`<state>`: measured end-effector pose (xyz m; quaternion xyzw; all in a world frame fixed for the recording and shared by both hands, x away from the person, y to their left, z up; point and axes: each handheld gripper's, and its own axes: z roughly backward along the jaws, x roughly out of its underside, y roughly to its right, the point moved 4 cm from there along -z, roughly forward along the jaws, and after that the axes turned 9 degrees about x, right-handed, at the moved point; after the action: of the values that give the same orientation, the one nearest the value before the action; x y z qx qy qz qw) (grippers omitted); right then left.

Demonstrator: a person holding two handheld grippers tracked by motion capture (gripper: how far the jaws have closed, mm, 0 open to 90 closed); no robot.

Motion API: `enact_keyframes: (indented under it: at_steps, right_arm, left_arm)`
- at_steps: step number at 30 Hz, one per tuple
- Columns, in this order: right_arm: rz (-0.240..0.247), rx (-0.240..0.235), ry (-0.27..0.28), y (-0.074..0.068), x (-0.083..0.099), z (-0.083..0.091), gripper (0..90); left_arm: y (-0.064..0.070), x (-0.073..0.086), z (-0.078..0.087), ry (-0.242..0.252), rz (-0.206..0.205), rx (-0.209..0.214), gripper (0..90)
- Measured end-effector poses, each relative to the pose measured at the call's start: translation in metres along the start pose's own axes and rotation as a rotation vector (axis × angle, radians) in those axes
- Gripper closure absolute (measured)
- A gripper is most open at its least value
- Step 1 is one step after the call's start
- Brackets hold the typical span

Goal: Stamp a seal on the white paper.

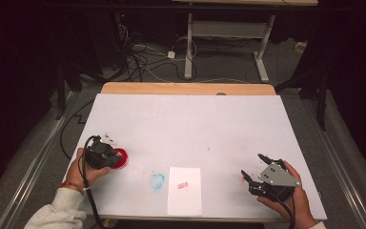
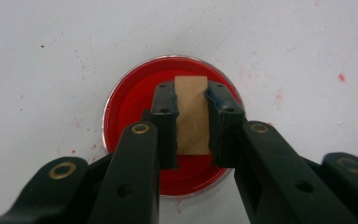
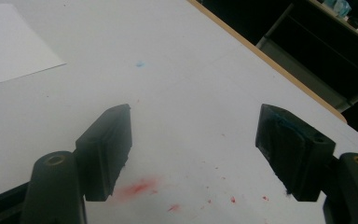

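The left gripper point(image 2: 192, 112) pinches a wooden stamp point(image 2: 192, 116) between its 2 jaws, directly over the red ink pad point(image 2: 130, 102) at the table's point(image 1: 190, 119) left side. The right gripper point(image 3: 193, 149) hovers at the right, jaws spread wide, holding nothing. A stamped paper point(image 1: 185, 191) lies between them near the front edge.
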<state>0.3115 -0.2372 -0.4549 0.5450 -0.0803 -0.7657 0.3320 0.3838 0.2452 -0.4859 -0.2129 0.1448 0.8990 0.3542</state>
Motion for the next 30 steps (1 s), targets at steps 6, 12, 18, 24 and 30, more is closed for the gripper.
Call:
enact_keyframes:
  at_steps: [6, 12, 18, 24, 30]
  right_arm:
    - [0.005, -0.002, -0.001, 0.000, 0.000, 0.000, 27.5]
    - [0.001, 0.001, 0.003, 0.002, 0.000, 0.000, 27.7]
    - [0.002, -0.004, 0.007, 0.001, 0.000, 0.001, 27.7]
    - [0.001, -0.004, 0.008, 0.001, 0.000, 0.001, 27.6]
    - [0.001, -0.004, 0.007, 0.001, 0.000, 0.001, 27.6]
  left_arm:
    - [-0.001, 0.001, 0.001, 0.010, -0.004, 0.005, 73.4]
    - [-0.002, 0.002, 0.003, 0.030, -0.005, 0.015, 73.1]
    - [0.003, -0.004, 0.011, 0.069, -0.027, -0.005, 67.8]
    - [0.004, -0.005, 0.016, 0.073, -0.014, -0.036, 63.9]
    - [0.005, -0.007, 0.016, 0.098, -0.015, -0.058, 47.6]
